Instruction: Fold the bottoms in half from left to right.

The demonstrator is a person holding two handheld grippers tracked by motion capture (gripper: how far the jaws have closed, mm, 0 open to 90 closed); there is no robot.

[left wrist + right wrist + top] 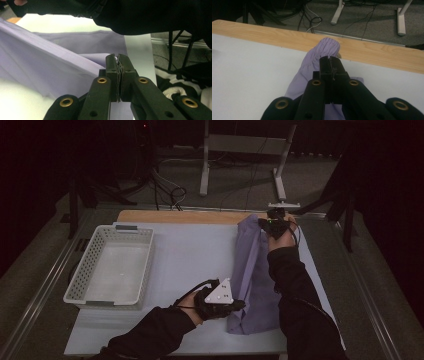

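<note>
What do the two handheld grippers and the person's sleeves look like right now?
Both grippers have black jaws with brass-coloured rivets. The left gripper carries a grey three-cornered plate and a black cable. The right gripper shows a small green light. Both sleeves are black.

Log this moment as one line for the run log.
left claw: shut on purple cloth, near edge | right claw: shut on purple cloth, far end | cloth stretched between them on table | white basket: empty, at left
</note>
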